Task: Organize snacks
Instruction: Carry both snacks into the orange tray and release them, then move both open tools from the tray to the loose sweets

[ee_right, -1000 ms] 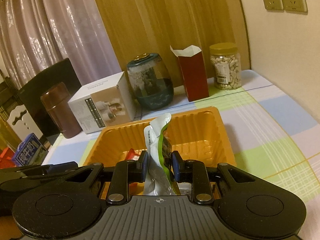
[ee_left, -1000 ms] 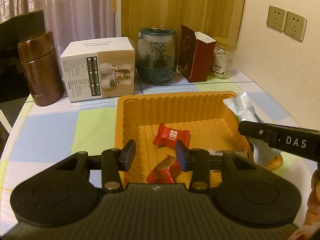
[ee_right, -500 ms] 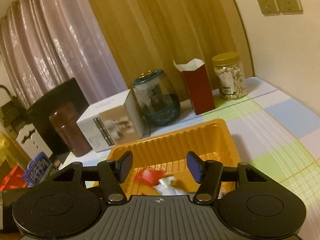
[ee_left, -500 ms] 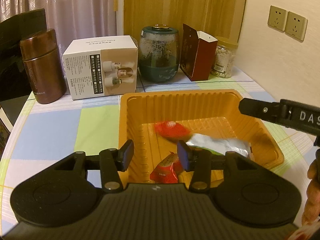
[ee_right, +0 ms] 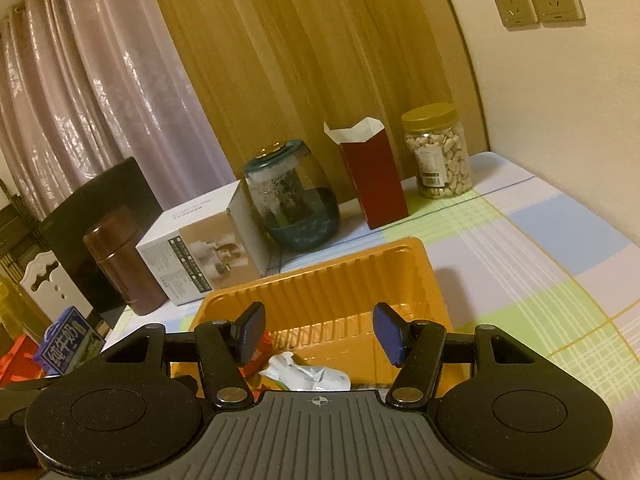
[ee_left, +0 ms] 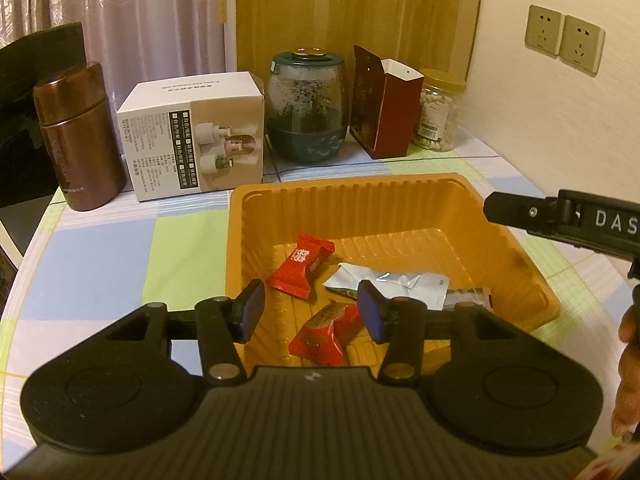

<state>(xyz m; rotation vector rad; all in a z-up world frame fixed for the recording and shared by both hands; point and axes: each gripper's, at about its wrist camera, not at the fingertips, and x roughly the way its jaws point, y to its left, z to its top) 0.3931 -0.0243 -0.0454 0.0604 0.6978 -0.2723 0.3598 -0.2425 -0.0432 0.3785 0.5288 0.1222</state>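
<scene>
An orange plastic tray (ee_left: 400, 196) (ee_right: 320, 280) sits on the checked tablecloth. Inside it lie two red wrapped candies (ee_left: 301, 266) (ee_left: 324, 330) and a silver snack packet (ee_left: 396, 286) (ee_right: 308, 374). My left gripper (ee_left: 311, 314) hovers over the tray's near edge, its jaws opening with nothing gripped between them; one red candy lies below the gap. My right gripper (ee_right: 320, 334) stands open above the tray, empty, the silver packet resting beneath it. In the left wrist view the right gripper's black finger (ee_left: 560, 220) reaches in over the tray's right rim.
Along the back stand a brown flask (ee_left: 76, 140), a white carton (ee_left: 196, 136), a dark glass jar (ee_left: 306, 108), an open red box (ee_left: 384, 108) and a nut jar (ee_left: 438, 112). A blue milk carton (ee_right: 66, 344) lies off the table's left. The wall is on the right.
The right gripper opened and dropped the silver packet into the tray, then lifted slightly. The left gripper's jaws have widened a little; its hand stayed put.
</scene>
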